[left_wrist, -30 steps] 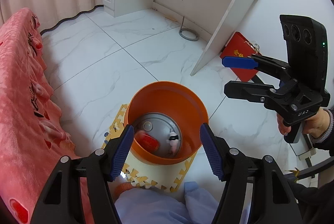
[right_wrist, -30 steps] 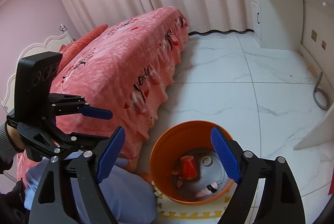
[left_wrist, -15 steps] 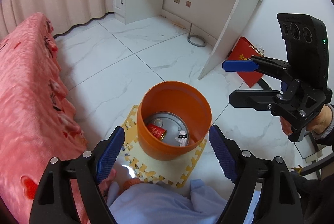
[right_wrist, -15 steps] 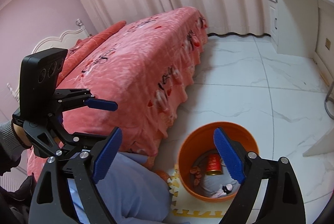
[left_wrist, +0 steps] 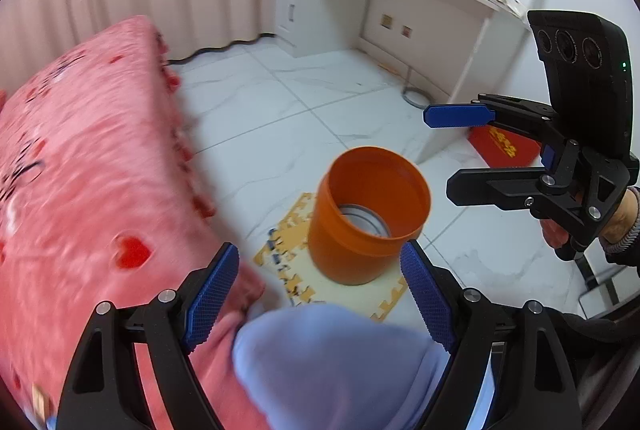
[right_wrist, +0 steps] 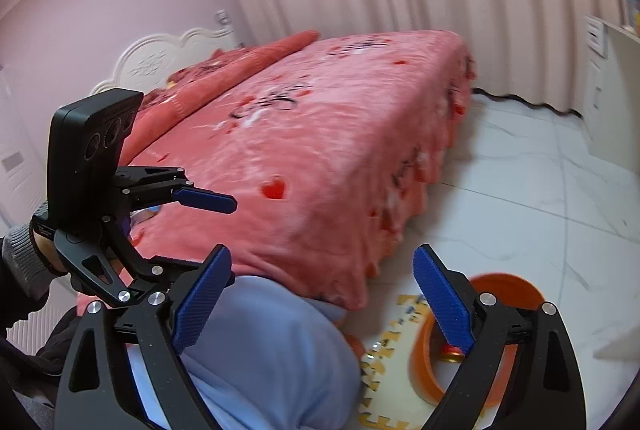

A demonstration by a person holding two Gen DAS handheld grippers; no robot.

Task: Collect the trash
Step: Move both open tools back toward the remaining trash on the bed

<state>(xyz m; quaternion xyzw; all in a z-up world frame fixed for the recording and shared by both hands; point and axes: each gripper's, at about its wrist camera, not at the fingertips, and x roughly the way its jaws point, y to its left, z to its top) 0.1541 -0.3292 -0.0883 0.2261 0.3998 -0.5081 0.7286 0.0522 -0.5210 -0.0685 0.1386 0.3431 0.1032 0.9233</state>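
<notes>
An orange trash bin [left_wrist: 370,213] stands on a yellow foam puzzle mat [left_wrist: 344,286] on the floor; only its grey bottom shows here. In the right wrist view the bin [right_wrist: 496,334] is at the lower right, with a red can [right_wrist: 450,352] inside. My left gripper [left_wrist: 320,302] is open and empty, held high above and in front of the bin. My right gripper [right_wrist: 322,300] is open and empty too; it also shows in the left wrist view [left_wrist: 460,149], to the right of the bin.
A bed with a pink heart-pattern blanket [right_wrist: 320,149] fills the left. A white desk [left_wrist: 400,9] stands against the far wall, a red bag [left_wrist: 504,145] beside its leg. My light blue knee [left_wrist: 340,362] is low in front. White marble tiles [left_wrist: 280,101] cover the floor.
Both grippers have risen and pulled back from the bin, so it looks smaller and lower. The views have swung toward the bed. Both grippers stay open and empty.
</notes>
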